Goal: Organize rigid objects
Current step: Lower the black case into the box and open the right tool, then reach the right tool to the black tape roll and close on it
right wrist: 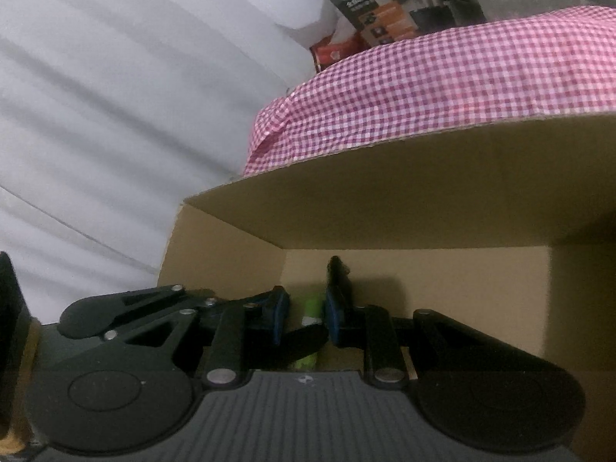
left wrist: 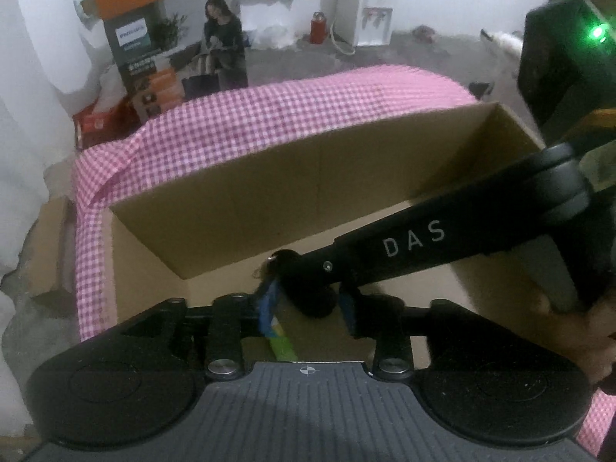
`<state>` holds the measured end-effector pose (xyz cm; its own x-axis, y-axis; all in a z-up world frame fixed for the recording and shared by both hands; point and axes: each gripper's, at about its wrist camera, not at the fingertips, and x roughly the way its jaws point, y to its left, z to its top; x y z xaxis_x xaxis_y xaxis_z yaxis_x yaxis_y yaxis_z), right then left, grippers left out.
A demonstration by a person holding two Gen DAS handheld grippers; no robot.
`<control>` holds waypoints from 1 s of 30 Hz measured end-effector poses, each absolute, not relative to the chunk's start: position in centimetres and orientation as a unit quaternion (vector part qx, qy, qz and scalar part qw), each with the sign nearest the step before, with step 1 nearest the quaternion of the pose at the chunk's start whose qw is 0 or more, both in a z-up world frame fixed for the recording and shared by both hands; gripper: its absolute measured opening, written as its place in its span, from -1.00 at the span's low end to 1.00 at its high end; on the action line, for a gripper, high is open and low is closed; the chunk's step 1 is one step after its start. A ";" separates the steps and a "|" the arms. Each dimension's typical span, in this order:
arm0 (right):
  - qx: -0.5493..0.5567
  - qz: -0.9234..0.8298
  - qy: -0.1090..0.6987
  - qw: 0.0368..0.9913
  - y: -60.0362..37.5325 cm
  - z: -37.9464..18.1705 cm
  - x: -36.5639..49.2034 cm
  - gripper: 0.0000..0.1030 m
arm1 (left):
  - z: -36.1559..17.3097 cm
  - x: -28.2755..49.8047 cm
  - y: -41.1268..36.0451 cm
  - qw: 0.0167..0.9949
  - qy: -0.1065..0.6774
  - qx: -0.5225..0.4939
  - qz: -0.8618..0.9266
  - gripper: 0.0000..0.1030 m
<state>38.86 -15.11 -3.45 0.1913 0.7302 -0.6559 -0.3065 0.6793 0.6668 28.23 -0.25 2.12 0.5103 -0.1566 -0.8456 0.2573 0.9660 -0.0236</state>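
An open cardboard box (left wrist: 269, 192) stands on a pink gingham cloth (left wrist: 269, 111); it also shows in the right wrist view (right wrist: 385, 184). My left gripper (left wrist: 306, 310) reaches into the box, its blue-padded fingers (left wrist: 267, 300) spread around a black object (left wrist: 308, 288); whether they grip it is unclear. My right gripper (right wrist: 306, 321) is also inside the box, its blue pads (right wrist: 335, 315) apart, beside a black object (right wrist: 338, 273). A green item (right wrist: 310, 331) lies on the box floor; it also shows in the left wrist view (left wrist: 283, 346). The right gripper's black body (left wrist: 442, 238) crosses the left wrist view.
The gingham-covered table (right wrist: 462, 69) lies behind the box. A printed carton (left wrist: 177, 61), a red box (left wrist: 100, 123) and white sheeting (right wrist: 115, 115) stand to the left. A water dispenser (left wrist: 371, 11) and a red bottle (left wrist: 317, 27) are on the far floor.
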 end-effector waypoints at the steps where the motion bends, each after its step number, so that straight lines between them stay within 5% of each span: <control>1: 0.200 0.348 0.530 0.747 -15.3 -3.2 38.6 -0.50 | 2.6 27.9 -0.3 0.871 0.474 0.055 -0.119 -0.12; 8: 0.215 0.351 0.488 0.770 -17.7 0.4 35.7 -0.48 | 6.8 22.9 -0.3 0.899 0.413 0.056 -0.134 0.41; 10: 0.217 0.355 0.468 0.780 -18.8 2.1 34.0 -0.40 | 8.2 20.8 -0.3 0.907 0.394 0.055 -0.141 0.51; 12: 0.217 0.357 0.444 0.793 -20.1 3.8 31.7 -0.05 | 9.2 19.0 -0.1 0.913 0.376 0.053 -0.146 0.70; 15: 0.207 0.363 0.402 0.815 -22.1 6.0 27.3 -0.01 | 10.4 15.3 -0.3 0.923 0.346 0.061 -0.158 0.88; 23: 0.208 0.359 0.355 0.838 -26.2 6.9 15.5 -0.01 | 8.2 8.6 -1.8 0.914 0.343 0.059 -0.207 0.93; 30: 0.187 0.310 0.403 0.841 -26.6 1.6 9.1 -0.07 | 2.1 6.7 -5.9 0.888 0.373 0.116 -0.242 0.89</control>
